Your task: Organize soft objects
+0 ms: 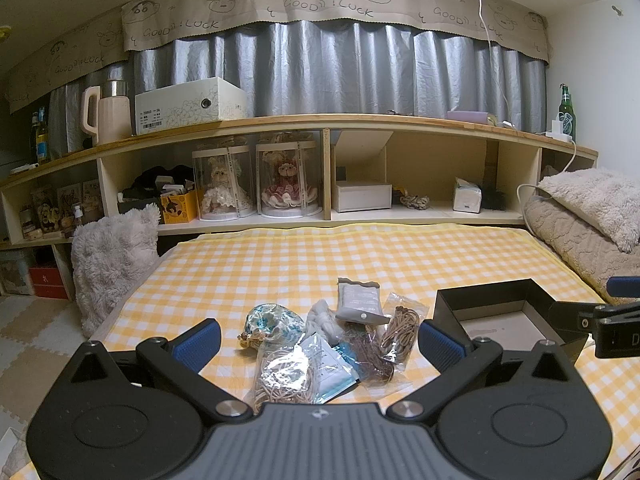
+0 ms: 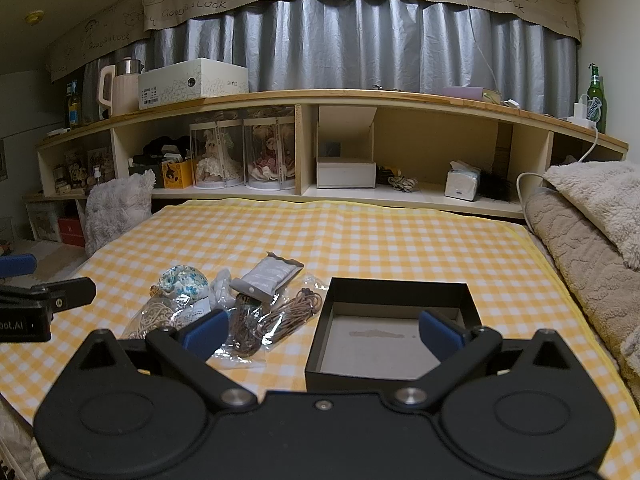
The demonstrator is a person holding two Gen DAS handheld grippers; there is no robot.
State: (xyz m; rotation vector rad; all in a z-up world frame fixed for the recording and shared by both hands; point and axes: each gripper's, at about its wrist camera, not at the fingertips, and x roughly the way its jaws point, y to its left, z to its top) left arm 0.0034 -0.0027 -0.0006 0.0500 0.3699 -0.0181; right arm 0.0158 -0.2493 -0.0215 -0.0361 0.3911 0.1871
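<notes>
Both tongs (image 1: 320, 344) (image 2: 322, 334) wide open, empty.

A home bedroom: checked bedspread (image 2: 360, 232), pillows (image 2: 592, 196), curtained window (image 1: 340, 72), shelf of boxed dolls (image 1: 256, 178)

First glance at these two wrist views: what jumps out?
The yellow-and-white checked cloth covering the bed, with a heap of small clear plastic bags of cord and a blue floral fabric pouch in its middle. Just right of the heap sits an open, empty black square box. Both the left gripper and right gripper are open, holding nothing.
</notes>
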